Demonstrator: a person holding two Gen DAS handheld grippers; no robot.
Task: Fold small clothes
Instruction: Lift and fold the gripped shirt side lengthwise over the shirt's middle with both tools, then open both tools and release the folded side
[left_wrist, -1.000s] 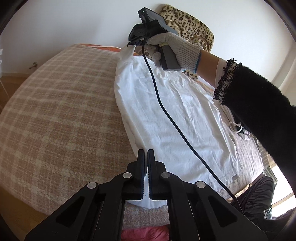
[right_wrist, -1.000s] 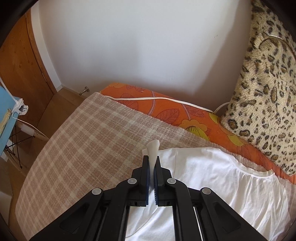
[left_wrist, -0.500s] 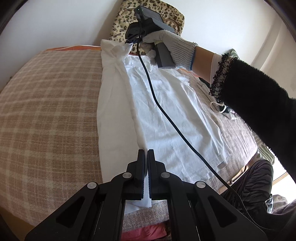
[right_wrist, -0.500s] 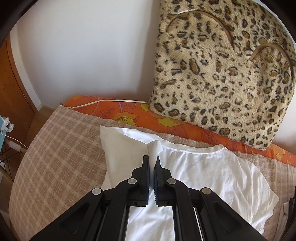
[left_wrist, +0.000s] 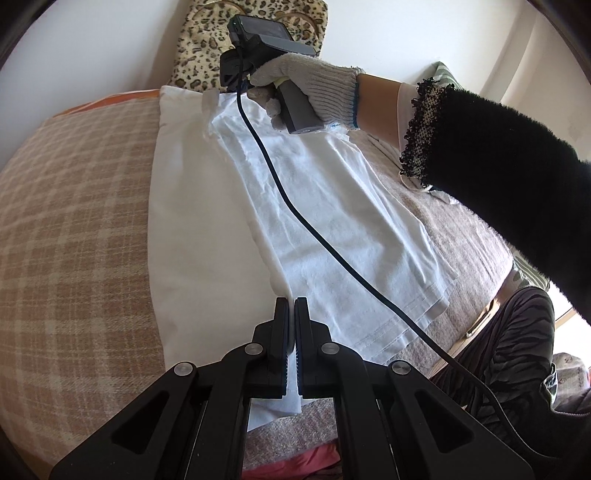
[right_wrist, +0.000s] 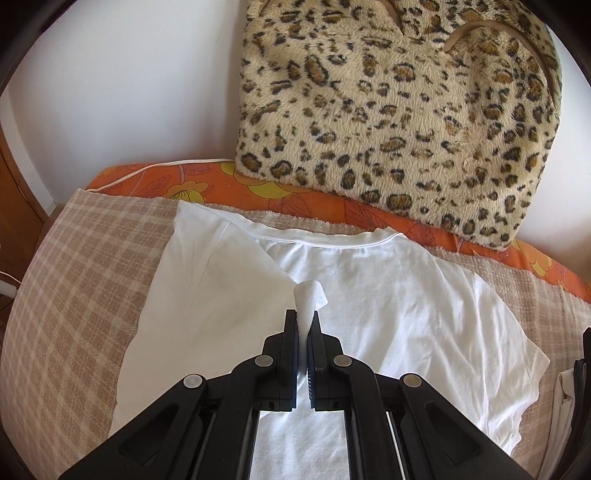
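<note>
A white T-shirt (left_wrist: 332, 206) lies along the checked bedspread, collar toward the far end. Its left side is folded over onto the middle as a long flap (left_wrist: 199, 206). My left gripper (left_wrist: 291, 306) is shut on the flap's edge near the hem. My right gripper (right_wrist: 305, 318) is shut on the flap's edge near the shoulder, a tuft of cloth sticking out between its fingers. The shirt also shows in the right wrist view (right_wrist: 406, 317), collar at the top. The right gripper shows in the left wrist view (left_wrist: 231, 79), held by a gloved hand.
A leopard-print cushion (right_wrist: 399, 110) leans on the wall at the bed's head, above an orange floral sheet (right_wrist: 207, 184). The beige checked bedspread (left_wrist: 74, 221) extends left. A black cable (left_wrist: 317, 236) crosses the shirt. The person's dark-sleeved arm (left_wrist: 498, 166) reaches over the right side.
Both grippers have carried the shirt's left edge rightward over the body, so the flap now lies folded across the middle. The right gripper moved from the bedspread's side to over the shirt's chest.
</note>
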